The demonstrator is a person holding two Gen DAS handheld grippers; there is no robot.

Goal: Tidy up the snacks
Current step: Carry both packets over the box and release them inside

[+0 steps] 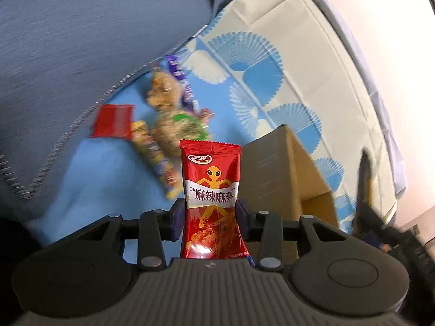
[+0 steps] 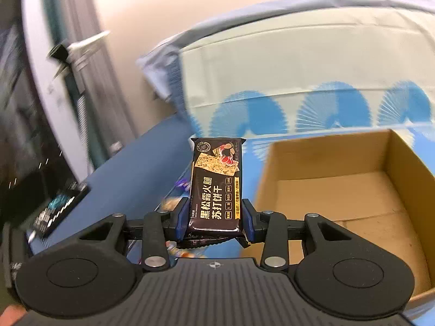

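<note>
Bed: blue sheet (image 1: 89, 168) with pale fan-shaped prints, a grey-blue pillow at one end and a plain wall behind.
Left gripper (image 1: 212, 217): its fingers are clamped on the sides of a red spicy snack packet (image 1: 210, 187), held upright above the sheet.
Right gripper (image 2: 214, 217): its fingers are pressed against a black cracker packet (image 2: 217, 187), also upright, just left of the box.
Cardboard box (image 2: 323, 152): the right wrist view looks into it and shows bare brown bottom; the left wrist view shows only its outer corner.
Snack pile (image 1: 165, 125): only the left wrist view shows it clearly, blurred, beside the pillow: a red packet, purple wrappers, clear bags of something pale.
Dark desk clutter: seen at the left edge of the right wrist view alone.
</note>
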